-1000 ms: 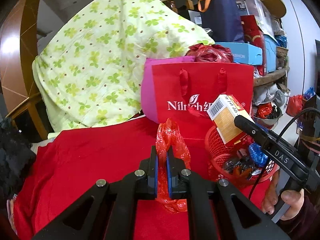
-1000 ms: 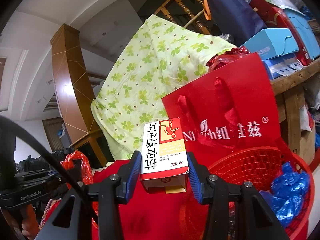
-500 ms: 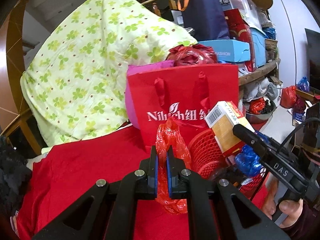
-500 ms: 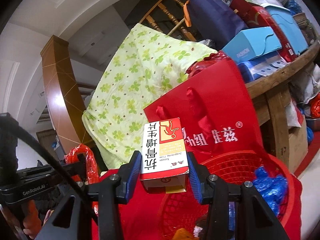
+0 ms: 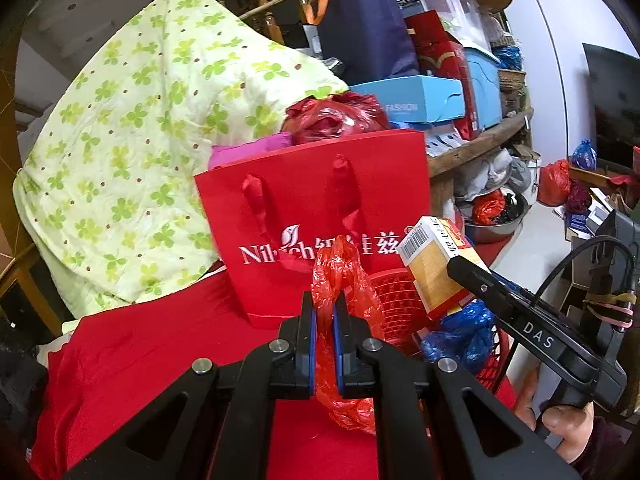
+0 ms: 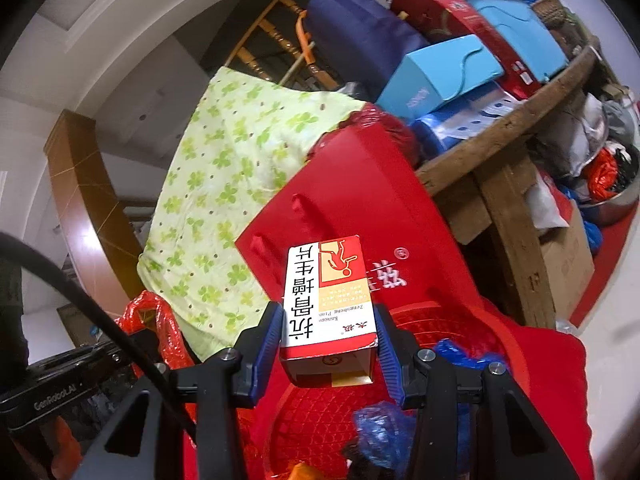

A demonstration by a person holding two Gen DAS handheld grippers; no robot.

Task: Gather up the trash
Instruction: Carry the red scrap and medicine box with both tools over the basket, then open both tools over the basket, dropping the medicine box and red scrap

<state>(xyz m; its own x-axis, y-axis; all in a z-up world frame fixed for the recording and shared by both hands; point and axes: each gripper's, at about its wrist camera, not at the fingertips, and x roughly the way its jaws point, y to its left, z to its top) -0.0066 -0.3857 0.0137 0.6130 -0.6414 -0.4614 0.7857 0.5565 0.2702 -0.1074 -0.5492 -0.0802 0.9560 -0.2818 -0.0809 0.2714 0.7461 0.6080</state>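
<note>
Left gripper (image 5: 324,322): its fingers are pressed nearly together on a crumpled red plastic bag (image 5: 344,280) — the film bulges above and hangs below the blue pads, over the red tablecloth (image 5: 160,352).

Right gripper (image 6: 327,340): its fingers stand about a box-width apart and clamp a medicine box (image 6: 326,292) by its two narrow sides; the box is white, red and orange with Chinese print, and its near end flap is loose.

Medicine box, seen from the left wrist: the box (image 5: 436,264) is tilted, barcode end up, and held above the red mesh basket (image 5: 396,300).

Red mesh basket: in the right wrist view the basket (image 6: 460,328) lies directly below the box and holds blue plastic wrappers (image 6: 384,432) and some dark scraps that I cannot make out.

Red gift bag (image 5: 320,208): upright just behind the basket, white lettering on its face, ribbon handles hanging down the front.

Behind the gift bag: a green clover-print quilt (image 5: 140,128) draped high at the left — and a knotted dark red plastic bag (image 5: 336,114) at the top edge of the gift bag.

Person's hand (image 5: 568,428): wrapped round the right gripper's handle, at the lower right of the left wrist view.
</note>
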